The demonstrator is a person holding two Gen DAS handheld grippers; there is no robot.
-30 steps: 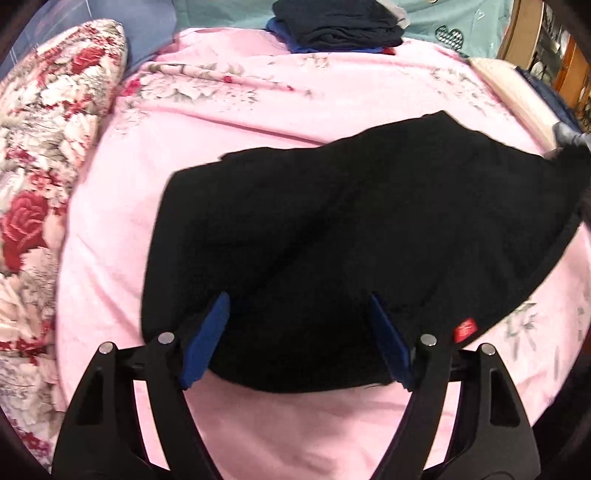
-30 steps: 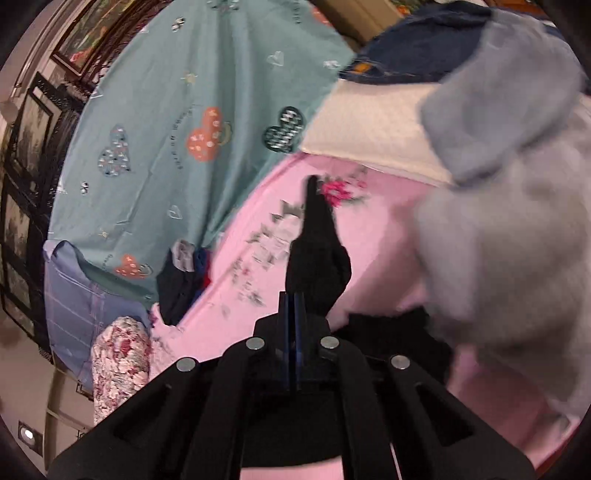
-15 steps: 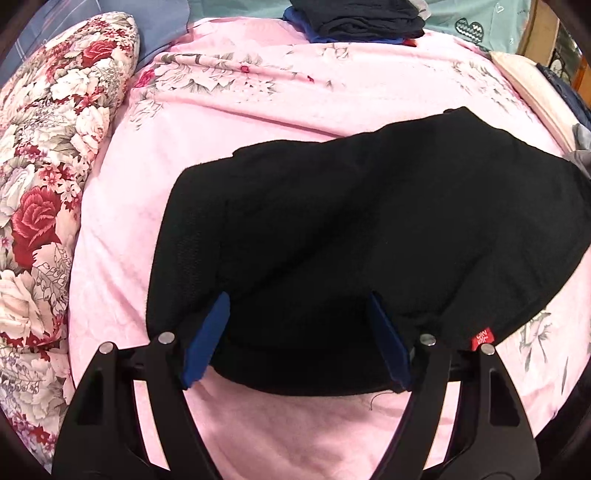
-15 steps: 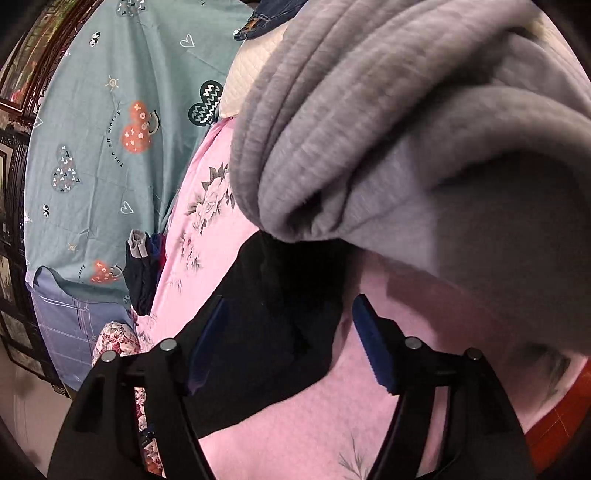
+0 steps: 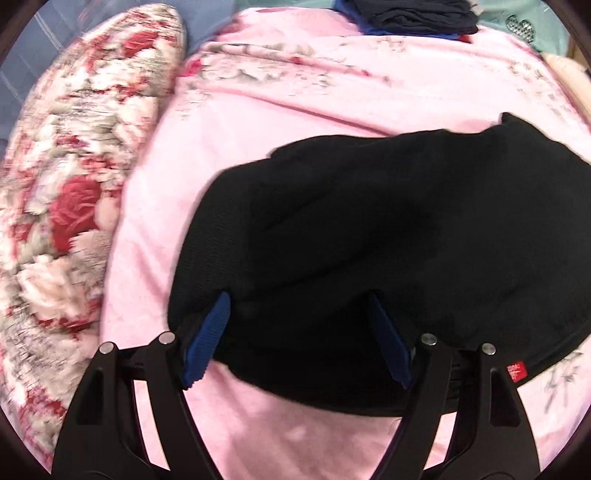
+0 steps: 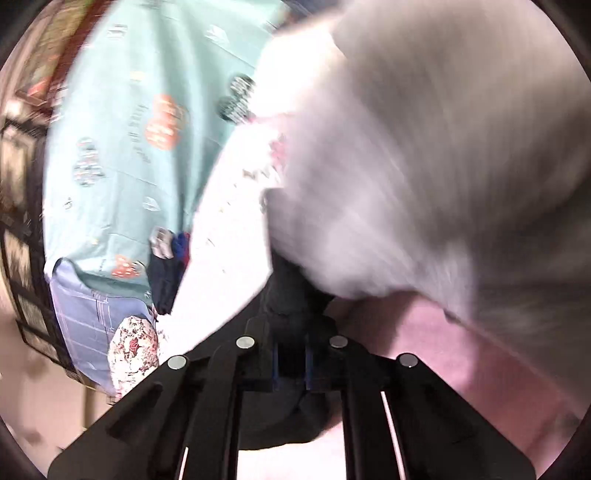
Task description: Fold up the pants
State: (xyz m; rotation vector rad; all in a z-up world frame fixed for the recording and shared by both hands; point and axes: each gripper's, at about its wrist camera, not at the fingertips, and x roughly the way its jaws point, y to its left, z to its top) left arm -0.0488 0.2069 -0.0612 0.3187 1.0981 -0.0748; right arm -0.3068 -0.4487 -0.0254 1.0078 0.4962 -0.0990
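Left hand-held gripper (image 5: 297, 332) is spread at the bottom, over the pants' (image 5: 388, 251) near edge. Right hand-held gripper (image 6: 291, 363) pinches black cloth. Pants lie mid-frame on the bed (image 5: 295, 110), seemingly part-folded; more folds likely remain.

Left wrist view is looking down and forward from close above the pink bed cover (image 5: 295, 122), with black pants (image 5: 388, 236) filling the near field and a floral pillow (image 5: 74, 184) at left. Right wrist view is sitting very low and close, facing across the bed toward a teal sheet (image 6: 122, 155), blurred, half blocked by grey fabric (image 6: 443, 166). Both are sharing the pants, pillow and the dark clothes stack (image 5: 417, 14) at the far edge.
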